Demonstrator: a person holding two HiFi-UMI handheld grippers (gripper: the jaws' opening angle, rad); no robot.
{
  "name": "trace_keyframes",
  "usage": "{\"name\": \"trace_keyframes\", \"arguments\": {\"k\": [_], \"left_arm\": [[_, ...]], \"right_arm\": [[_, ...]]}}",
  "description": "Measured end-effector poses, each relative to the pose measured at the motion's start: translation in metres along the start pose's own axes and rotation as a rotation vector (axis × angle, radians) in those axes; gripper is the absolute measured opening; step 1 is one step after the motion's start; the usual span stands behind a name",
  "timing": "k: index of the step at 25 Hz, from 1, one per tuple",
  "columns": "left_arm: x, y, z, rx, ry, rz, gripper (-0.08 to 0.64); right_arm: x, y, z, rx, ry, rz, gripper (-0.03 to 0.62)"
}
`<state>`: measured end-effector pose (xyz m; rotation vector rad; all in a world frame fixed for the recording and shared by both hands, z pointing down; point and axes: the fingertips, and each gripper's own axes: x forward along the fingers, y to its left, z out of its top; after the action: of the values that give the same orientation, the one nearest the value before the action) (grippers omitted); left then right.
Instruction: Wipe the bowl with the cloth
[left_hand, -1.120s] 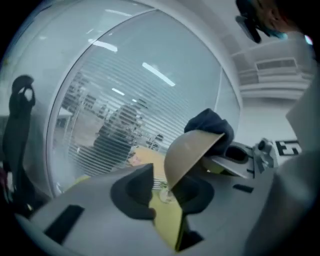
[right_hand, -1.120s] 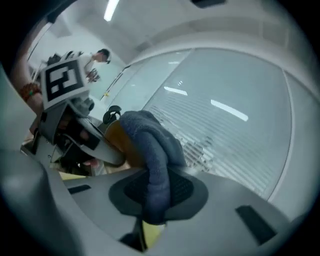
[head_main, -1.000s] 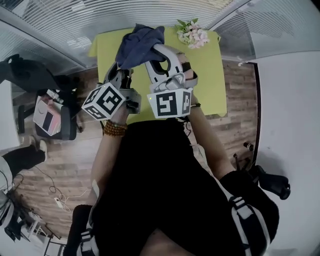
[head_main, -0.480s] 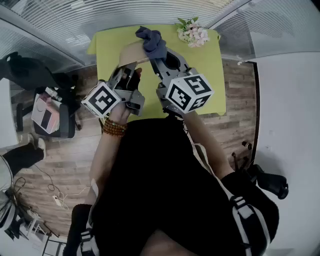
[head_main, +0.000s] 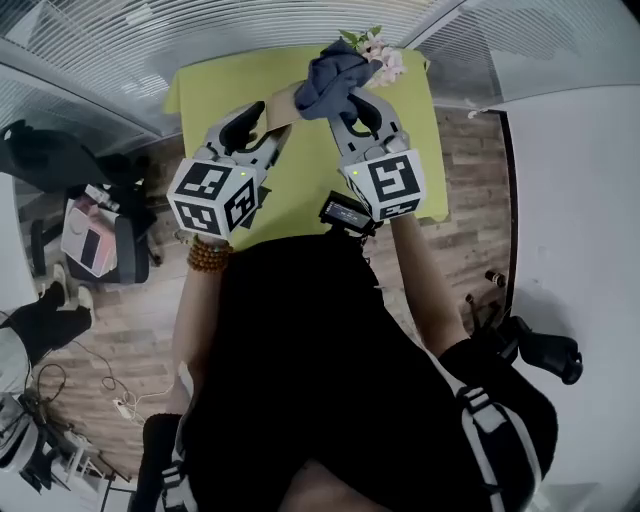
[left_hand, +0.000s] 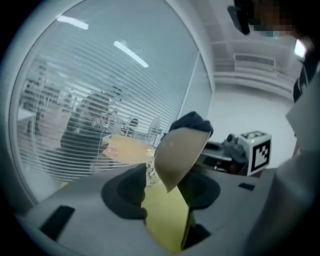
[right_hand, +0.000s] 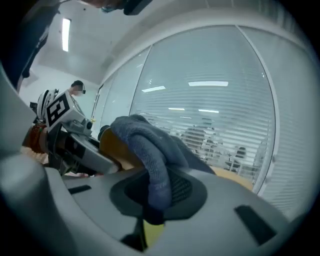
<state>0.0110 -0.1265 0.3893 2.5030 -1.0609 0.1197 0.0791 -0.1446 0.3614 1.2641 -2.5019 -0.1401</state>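
Observation:
A tan bowl (head_main: 283, 103) is held up on edge over the yellow-green table (head_main: 215, 85). In the left gripper view the bowl (left_hand: 180, 152) stands between the jaws of my left gripper (left_hand: 167, 195), which have just been opening. A gap shows on the bowl's left side, and its lower edge lies by the right jaw. The dark blue cloth (head_main: 330, 78) is bunched against the bowl's top. My right gripper (head_main: 356, 102) is shut on the cloth (right_hand: 150, 150), whose fold hangs down between its pads. My left gripper (head_main: 262, 125) reaches toward the bowl from the left.
A bunch of pale flowers (head_main: 382, 58) lies at the table's far right corner, just behind the cloth. Glass walls with blinds (head_main: 200, 30) close in behind the table. Wooden floor (head_main: 470, 190) lies to the right, an office chair with clutter (head_main: 105, 235) to the left.
Both grippers moved farther over the table; the cloth shifted right toward the flowers. The left gripper rolled and its jaws opened around the bowl. The right gripper also rolled.

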Motion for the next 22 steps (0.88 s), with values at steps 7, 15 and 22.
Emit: {"name": "trace_keyframes", "arguments": {"k": [7, 15, 22], "left_arm": [[-0.004, 0.02, 0.002, -0.125, -0.059, 0.089, 0.046], [-0.028, 0.015, 0.032, -0.518, -0.37, -0.138, 0.043], [-0.032, 0.011, 0.014, -0.812, -0.463, -0.318, 0.073]], "right_arm": [[-0.003, 0.031, 0.027, -0.31, -0.028, -0.005, 0.037], [-0.01, 0.04, 0.033, 0.313, -0.239, -0.032, 0.031], [0.013, 0.063, 0.015, 0.781, -0.123, 0.245, 0.034]]}}
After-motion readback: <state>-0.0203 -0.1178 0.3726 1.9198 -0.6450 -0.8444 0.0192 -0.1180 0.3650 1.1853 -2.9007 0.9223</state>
